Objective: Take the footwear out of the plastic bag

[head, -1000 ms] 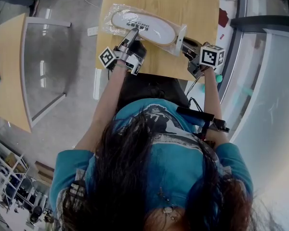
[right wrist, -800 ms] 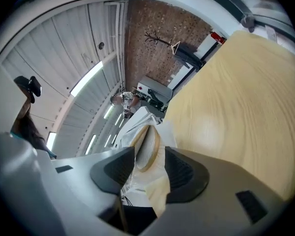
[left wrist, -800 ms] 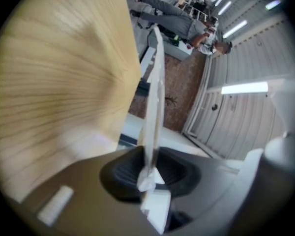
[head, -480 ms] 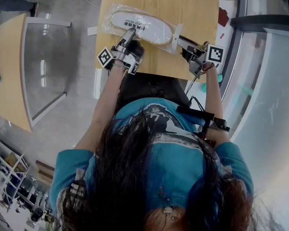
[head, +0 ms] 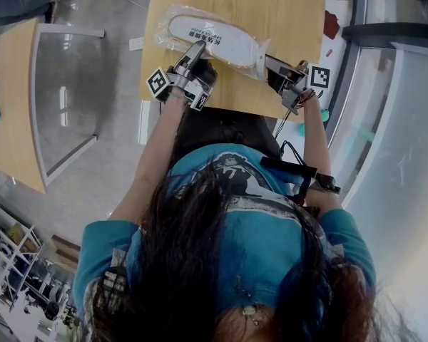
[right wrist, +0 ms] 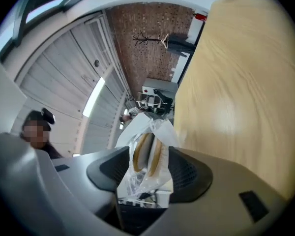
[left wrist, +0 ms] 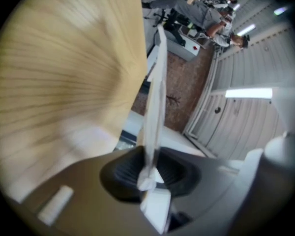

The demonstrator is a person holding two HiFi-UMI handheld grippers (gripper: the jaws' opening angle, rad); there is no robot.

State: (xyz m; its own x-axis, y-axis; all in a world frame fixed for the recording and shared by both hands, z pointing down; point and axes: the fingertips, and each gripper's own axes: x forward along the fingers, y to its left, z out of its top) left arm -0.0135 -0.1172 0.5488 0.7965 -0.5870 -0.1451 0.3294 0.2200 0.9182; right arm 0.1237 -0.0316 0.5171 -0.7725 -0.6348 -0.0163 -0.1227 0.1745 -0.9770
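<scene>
Pinching the near edge of the clear plastic bag [head: 172, 27], my left gripper [head: 198, 47] has its jaws narrow on the film. On my right gripper [head: 266, 60] the jaws have just been opening and stand wide, with the bag's end and the flat white, tan-rimmed footwear [head: 215, 40] between them. The bag lies by the light wooden tabletop's [head: 278, 6] left edge; bare wood spreads beyond.

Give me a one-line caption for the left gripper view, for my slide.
The left gripper pinches the plastic bag, seen edge-on, beside the wooden table.
</scene>
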